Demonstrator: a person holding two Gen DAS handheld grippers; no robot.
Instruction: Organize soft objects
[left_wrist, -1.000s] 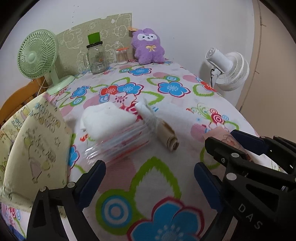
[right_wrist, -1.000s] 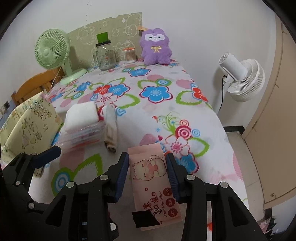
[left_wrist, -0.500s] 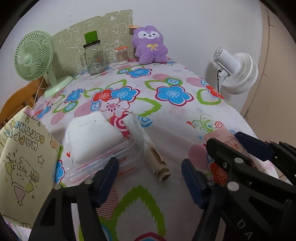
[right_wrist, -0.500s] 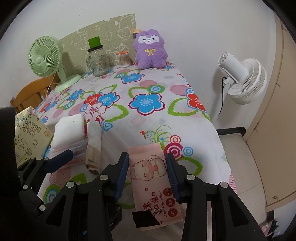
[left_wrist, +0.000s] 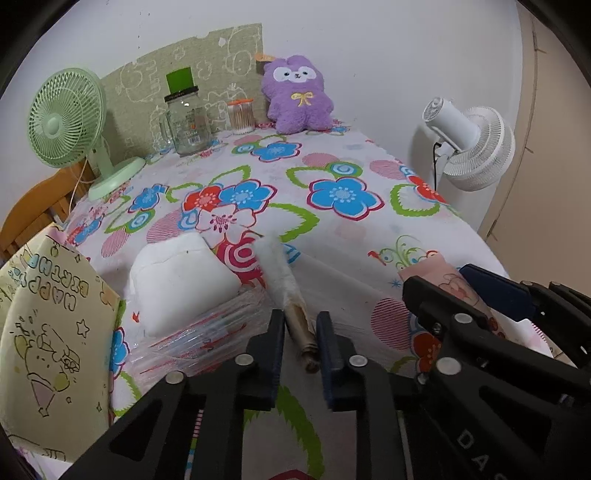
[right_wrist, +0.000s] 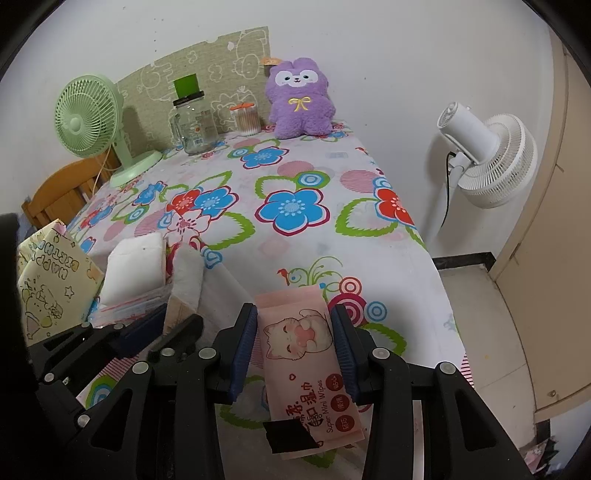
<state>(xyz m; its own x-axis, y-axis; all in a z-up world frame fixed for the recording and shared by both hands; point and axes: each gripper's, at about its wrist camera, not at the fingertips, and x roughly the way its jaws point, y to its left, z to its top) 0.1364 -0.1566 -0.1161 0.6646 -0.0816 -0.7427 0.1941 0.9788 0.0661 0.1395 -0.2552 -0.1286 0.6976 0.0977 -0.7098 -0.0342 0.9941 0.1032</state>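
Note:
A rolled white cloth (left_wrist: 280, 273) with a brown near end lies on the flowered tablecloth (left_wrist: 343, 229). My left gripper (left_wrist: 299, 325) is closing its jaws on the brown end, and the pads touch it on both sides. Left of the roll, a white soft pack (left_wrist: 181, 280) rests on a stack of clear plastic packs (left_wrist: 207, 332). My right gripper (right_wrist: 293, 314) is shut on a pink wet-wipes pack (right_wrist: 303, 339) with a cat picture, held just above the table's front right part. The same pack (left_wrist: 447, 277) shows at the right of the left wrist view.
A yellow paper gift bag (left_wrist: 48, 332) stands at the table's left edge. At the back are a purple plush toy (left_wrist: 297, 96), a glass jar (left_wrist: 186, 122), a cotton-swab tub (left_wrist: 242, 116) and a green desk fan (left_wrist: 66, 118). A white floor fan (right_wrist: 487, 155) stands right of the table.
My left gripper has moved forward to the roll and its wide-open jaws have closed around the brown end. The right gripper still holds the wipes pack.

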